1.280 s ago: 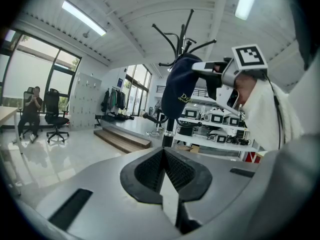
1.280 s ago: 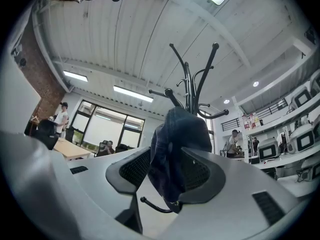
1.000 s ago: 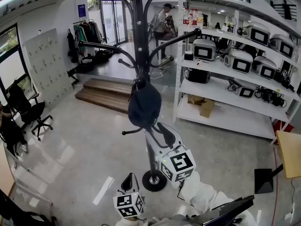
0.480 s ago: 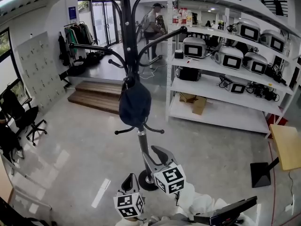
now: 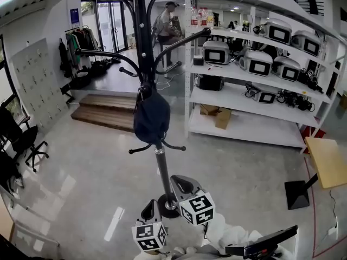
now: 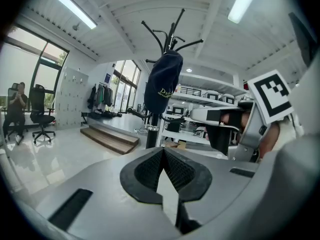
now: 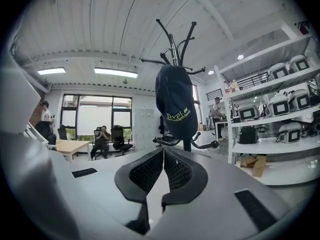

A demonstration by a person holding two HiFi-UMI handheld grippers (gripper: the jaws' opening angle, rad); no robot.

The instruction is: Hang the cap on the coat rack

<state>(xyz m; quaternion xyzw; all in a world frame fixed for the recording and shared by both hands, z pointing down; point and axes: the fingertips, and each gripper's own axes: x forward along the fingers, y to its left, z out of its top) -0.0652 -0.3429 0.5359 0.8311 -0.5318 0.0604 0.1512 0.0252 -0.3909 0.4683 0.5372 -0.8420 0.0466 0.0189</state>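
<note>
A dark navy cap (image 5: 152, 118) hangs from a hook on the black coat rack (image 5: 161, 172), free of both grippers. My right gripper (image 5: 177, 179) is low beside the rack's pole, well below the cap, shut with nothing in it. To its left and lower, my left gripper (image 5: 150, 203) is also shut and empty. In the right gripper view the cap (image 7: 175, 99) hangs above the closed jaws of my right gripper (image 7: 163, 152). In the left gripper view the cap (image 6: 163, 81) shows beyond my left gripper (image 6: 163, 150), whose pads meet.
White shelving (image 5: 255, 99) with several boxy devices stands right of the rack. Wooden steps (image 5: 105, 110) lead up behind it. An office chair (image 5: 24, 140) is at the left and a wooden table (image 5: 328, 161) at the right. A person (image 5: 165, 23) stands far back.
My right gripper has come down and away from the cap and its jaws have gone from wide open to shut. The cap stays on the rack. The left gripper has hardly moved.
</note>
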